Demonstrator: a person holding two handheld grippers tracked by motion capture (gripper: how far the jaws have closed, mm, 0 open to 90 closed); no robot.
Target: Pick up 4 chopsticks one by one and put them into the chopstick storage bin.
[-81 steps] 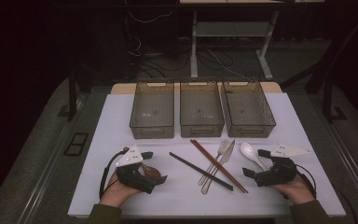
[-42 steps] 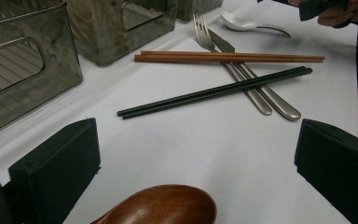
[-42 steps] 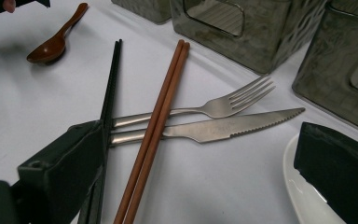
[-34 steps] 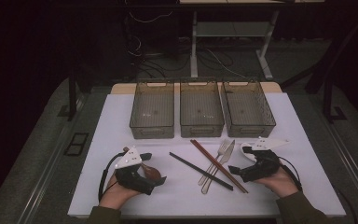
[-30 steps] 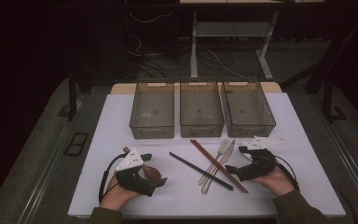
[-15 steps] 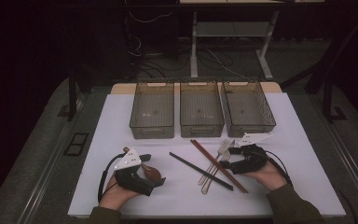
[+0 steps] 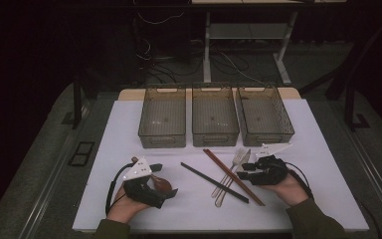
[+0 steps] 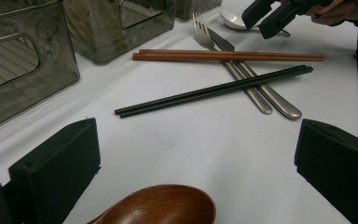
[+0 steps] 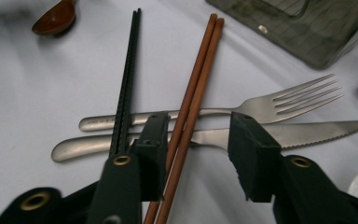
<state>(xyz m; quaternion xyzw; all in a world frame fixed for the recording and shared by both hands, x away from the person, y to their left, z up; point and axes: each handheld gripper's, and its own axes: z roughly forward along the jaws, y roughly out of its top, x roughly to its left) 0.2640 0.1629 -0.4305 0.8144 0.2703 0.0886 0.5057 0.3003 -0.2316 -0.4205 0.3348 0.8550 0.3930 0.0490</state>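
My left gripper (image 7: 163, 180) rests at the table's front left, open, with the bowl of a brown wooden spoon (image 8: 168, 206) lying between its wide jaws (image 8: 196, 149). My right gripper (image 7: 242, 171) is open and low over the crossed cutlery. In the right gripper view its jaws (image 9: 198, 144) straddle the brown chopsticks (image 9: 193, 93), which lie over a steel knife (image 9: 307, 130) and fork (image 9: 284, 105). The black chopsticks (image 9: 128, 79) pass just outside one jaw. A white spoon (image 8: 233, 18) lies by the right gripper.
Three smoky clear bins (image 7: 215, 115) stand side by side at the back of the white mat (image 7: 129, 119). Bare mat lies between the two grippers (image 7: 194, 199) and along both side edges.
My right gripper has travelled left from the mat's right side to over the fork, knife and brown chopsticks. The left gripper has stayed around the wooden spoon.
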